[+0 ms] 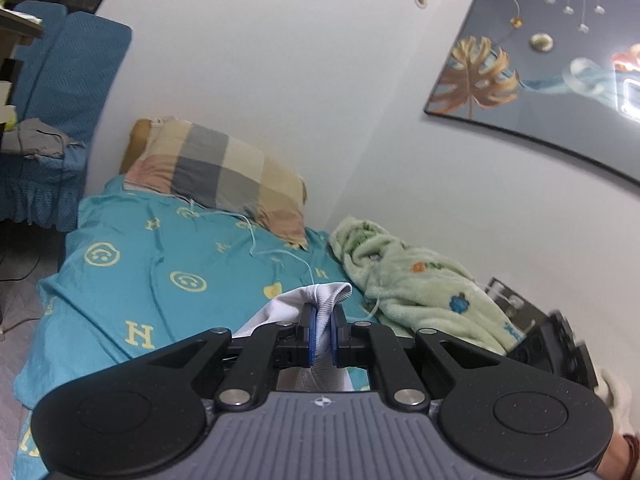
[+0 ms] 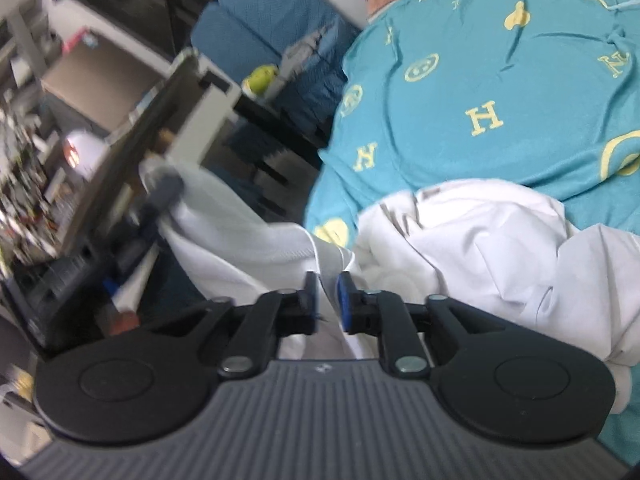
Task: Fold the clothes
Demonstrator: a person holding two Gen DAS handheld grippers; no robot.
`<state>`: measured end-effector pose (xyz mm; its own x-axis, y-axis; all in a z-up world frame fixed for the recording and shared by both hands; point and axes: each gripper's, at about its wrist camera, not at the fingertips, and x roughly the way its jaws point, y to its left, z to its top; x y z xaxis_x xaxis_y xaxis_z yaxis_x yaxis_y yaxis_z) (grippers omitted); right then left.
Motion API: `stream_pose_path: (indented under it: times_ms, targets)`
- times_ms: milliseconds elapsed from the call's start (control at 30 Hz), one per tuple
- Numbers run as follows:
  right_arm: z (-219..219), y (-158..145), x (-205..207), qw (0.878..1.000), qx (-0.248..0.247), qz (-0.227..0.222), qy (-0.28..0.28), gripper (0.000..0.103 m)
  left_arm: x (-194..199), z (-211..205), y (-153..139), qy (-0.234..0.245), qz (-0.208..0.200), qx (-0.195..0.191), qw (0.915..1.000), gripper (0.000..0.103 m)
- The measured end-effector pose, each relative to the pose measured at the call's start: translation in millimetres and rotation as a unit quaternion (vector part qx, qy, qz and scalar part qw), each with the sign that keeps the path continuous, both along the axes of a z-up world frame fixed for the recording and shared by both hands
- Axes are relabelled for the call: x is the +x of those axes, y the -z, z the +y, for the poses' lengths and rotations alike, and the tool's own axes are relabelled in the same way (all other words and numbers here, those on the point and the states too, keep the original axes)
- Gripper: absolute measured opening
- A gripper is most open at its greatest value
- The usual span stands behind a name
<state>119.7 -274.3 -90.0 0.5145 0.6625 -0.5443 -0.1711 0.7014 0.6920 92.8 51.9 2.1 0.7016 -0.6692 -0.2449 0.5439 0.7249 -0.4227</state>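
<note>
A white garment (image 2: pixel 480 240) lies crumpled on the teal bed sheet (image 2: pixel 500 80). My left gripper (image 1: pixel 323 322) is shut on a ribbed white edge of the garment (image 1: pixel 320 294) and holds it above the bed. It also shows blurred in the right wrist view (image 2: pixel 160 196), lifting one end of the cloth. My right gripper (image 2: pixel 328 294) is shut on another fold of the garment, with the cloth stretched between the two grippers.
A checked pillow (image 1: pixel 224 168) lies at the head of the bed. A green fleece blanket (image 1: pixel 420 284) is bunched by the wall. A blue sofa (image 1: pixel 60 92) stands beyond the bed. A desk with clutter (image 2: pixel 100 120) stands at the left.
</note>
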Motion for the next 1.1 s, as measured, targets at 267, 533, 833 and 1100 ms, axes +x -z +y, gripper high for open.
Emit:
stream_pose_path:
  times_ms: [267, 533, 833, 1100]
  targets:
    - [22.4, 1.5, -25.9, 0.993, -0.103, 0.002, -0.053, 0.049, 4.3, 18.9, 2.2, -0.048, 0.014, -0.017, 0.9986, 0.008]
    - [22.0, -9.6, -38.3, 0.985, -0.165, -0.048, -0.021, 0.005, 11.2, 36.4, 5.1, -0.077, 0.038, -0.015, 0.9962, 0.008]
    - [4.0, -42.9, -49.9, 0.978, -0.148, -0.150, 0.013, 0.005, -5.3, 20.2, 9.5, -0.061, 0.049, 0.069, 0.9946, 0.053]
    - [9.2, -46.4, -52.3, 0.974, -0.154, -0.165, 0.004, 0.005, -27.9, -16.3, 2.4, -0.028, -0.026, 0.159, 0.9866, 0.083]
